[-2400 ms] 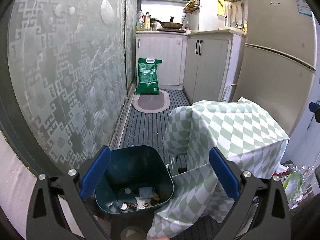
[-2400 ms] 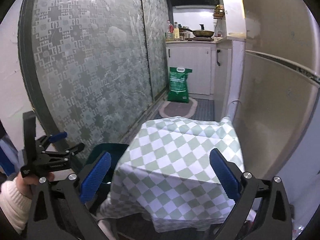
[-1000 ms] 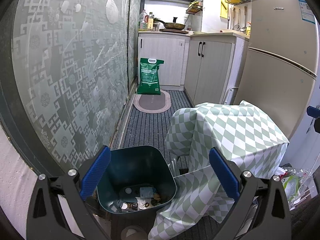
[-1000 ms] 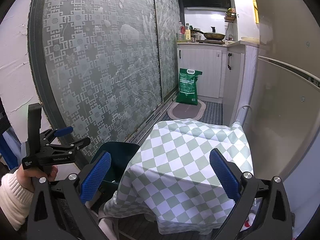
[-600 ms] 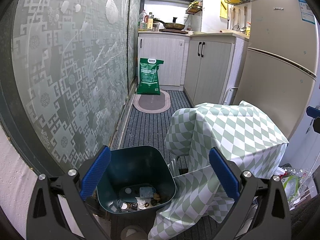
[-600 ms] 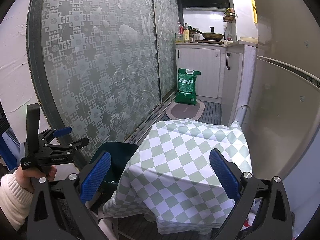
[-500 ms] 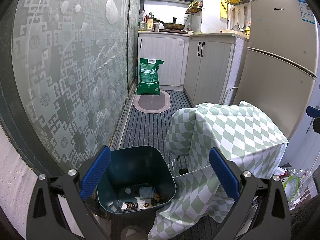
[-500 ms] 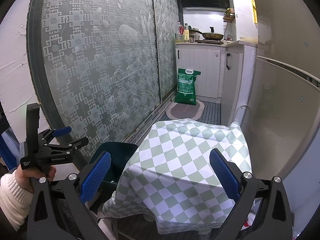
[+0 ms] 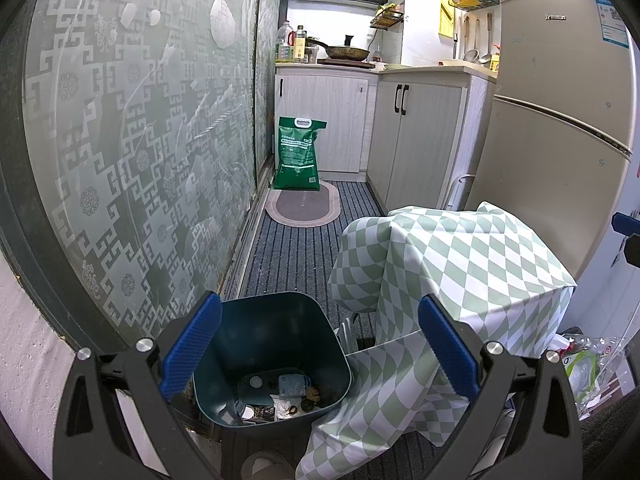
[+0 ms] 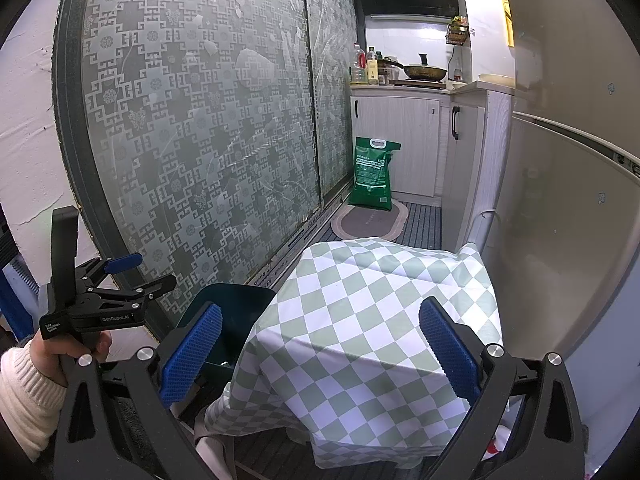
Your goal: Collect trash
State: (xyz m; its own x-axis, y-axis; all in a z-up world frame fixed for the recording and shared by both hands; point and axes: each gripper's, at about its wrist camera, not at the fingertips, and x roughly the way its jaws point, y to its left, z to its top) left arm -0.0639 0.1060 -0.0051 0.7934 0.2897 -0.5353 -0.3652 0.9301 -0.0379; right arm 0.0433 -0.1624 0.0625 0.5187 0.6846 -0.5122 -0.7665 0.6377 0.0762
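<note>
Two tools are in view, one per hand. The left tool [image 9: 318, 350] hangs with its two blue pads spread wide and nothing between them, above one dark teal bin [image 9: 272, 360] standing on the striped floor mat [image 9: 296, 252]. Several scraps of trash [image 9: 288, 394] lie at the bin's bottom. The right tool [image 10: 316, 354] is likewise spread apart and empty, over one table [image 10: 372, 320] draped in green-and-white check, just beside the bin. One green sack [image 9: 298, 154] leans at the far cabinets [image 9: 416, 140], near one oval rug [image 9: 302, 208].
</note>
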